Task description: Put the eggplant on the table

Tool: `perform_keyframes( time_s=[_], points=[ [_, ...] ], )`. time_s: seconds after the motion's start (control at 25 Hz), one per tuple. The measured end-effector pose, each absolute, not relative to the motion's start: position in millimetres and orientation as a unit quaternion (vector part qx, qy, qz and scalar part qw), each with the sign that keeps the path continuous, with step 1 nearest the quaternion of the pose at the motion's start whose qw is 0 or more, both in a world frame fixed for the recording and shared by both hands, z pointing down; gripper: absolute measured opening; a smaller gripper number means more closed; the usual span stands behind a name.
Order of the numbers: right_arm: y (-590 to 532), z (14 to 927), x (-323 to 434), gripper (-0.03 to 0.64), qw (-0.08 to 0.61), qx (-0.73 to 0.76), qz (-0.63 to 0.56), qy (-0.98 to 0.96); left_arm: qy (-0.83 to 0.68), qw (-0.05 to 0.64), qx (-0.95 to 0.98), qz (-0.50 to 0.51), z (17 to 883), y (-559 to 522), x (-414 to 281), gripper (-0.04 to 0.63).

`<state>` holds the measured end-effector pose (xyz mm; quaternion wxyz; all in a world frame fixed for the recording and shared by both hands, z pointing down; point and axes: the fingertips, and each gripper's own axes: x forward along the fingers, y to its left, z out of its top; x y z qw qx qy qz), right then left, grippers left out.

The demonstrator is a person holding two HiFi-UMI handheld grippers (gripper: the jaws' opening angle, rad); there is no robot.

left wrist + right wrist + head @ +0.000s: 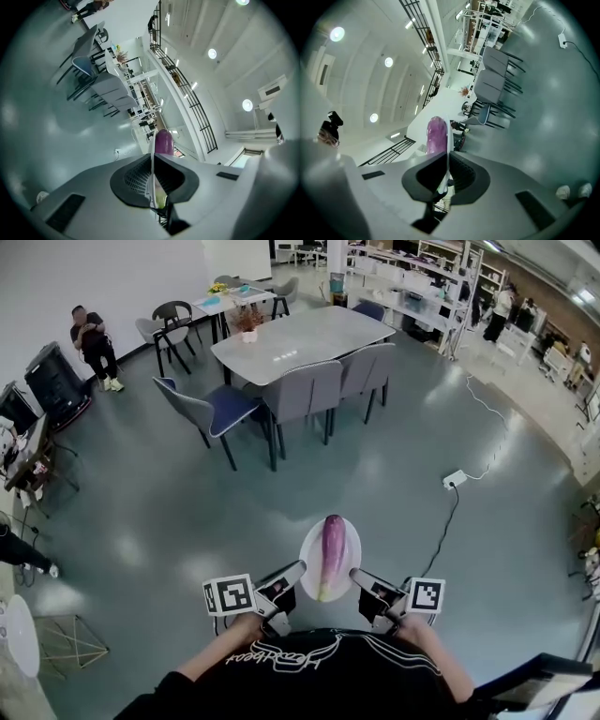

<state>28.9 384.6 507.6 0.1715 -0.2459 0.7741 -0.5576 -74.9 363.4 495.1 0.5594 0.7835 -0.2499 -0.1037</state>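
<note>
eggplant [332, 554] lying lengthwise on a white plate [309, 566], up over the floor [394, 484] | my left tool [289, 576] clenched on its left rim, right tool [362, 579] clenched on the right | bench [300, 338] with chairs [305, 395] well ahead

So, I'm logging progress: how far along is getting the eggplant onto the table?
Done: the eggplant is picked up, lying on a plate. In hand: the left tool and right tool each clamp the plate's rim, above the floor. Left: reaching the table ahead and setting it down.
</note>
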Motion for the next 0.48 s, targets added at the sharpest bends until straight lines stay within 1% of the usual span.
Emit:
perform_keyframes(
  time_s=[0.48],
  points=[
    [372.8, 511.4, 27.2, 0.019, 0.172, -0.245, -0.56, 0.772, -0.251, 0.566, 0.778, -0.107, 503.6, 353.1, -77.1, 0.025]
  ],
)
